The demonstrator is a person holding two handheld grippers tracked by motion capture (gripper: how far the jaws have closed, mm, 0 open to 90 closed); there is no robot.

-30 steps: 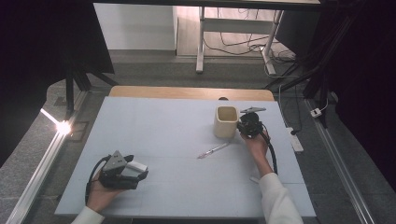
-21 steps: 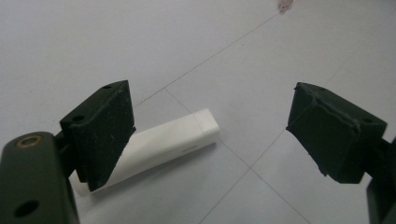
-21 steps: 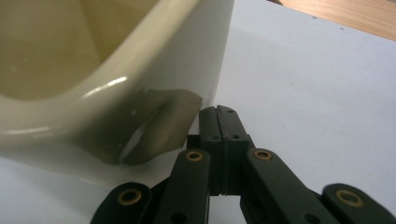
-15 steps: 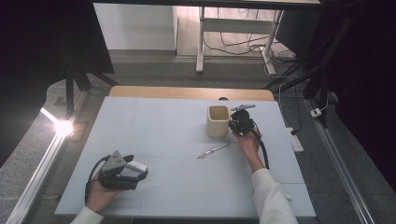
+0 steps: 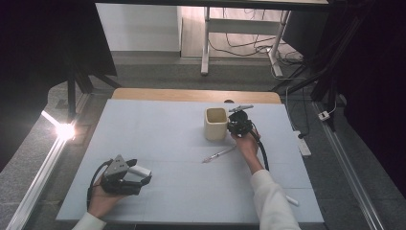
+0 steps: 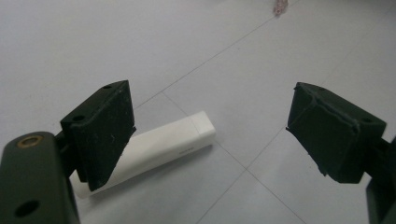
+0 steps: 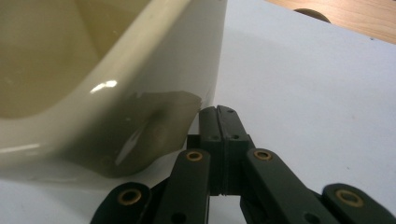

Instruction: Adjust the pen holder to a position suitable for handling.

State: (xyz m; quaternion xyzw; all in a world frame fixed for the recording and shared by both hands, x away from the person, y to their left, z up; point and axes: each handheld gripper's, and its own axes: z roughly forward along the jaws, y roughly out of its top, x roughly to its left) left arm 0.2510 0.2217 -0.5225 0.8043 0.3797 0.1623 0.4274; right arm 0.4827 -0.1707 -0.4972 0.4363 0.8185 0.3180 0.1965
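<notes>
From the high view we see a pale grey tabletop (image 5: 158, 134) with faint grid lines and a wooden strip along its far edge; beyond it lie a grey floor, a white frame's legs and loose cables, and a bright light glares left of the tabletop. A cream cup (image 5: 215, 123) stands toward the far side; the right gripper (image 5: 238, 125) sits just right of the cup; a pen (image 5: 219, 154) lies nearer us than the cup; the left gripper (image 5: 125, 173) rests well left of the cup, beside a white marker (image 5: 139, 170).

In the left gripper view we find the jaws spread wide, released, and the white marker (image 6: 159, 147) lies flat on the tabletop behind the left jaw.

In the right gripper view the jaws are clenched together, empty, their tips at the cup (image 7: 116, 93) by its lower corner.
</notes>
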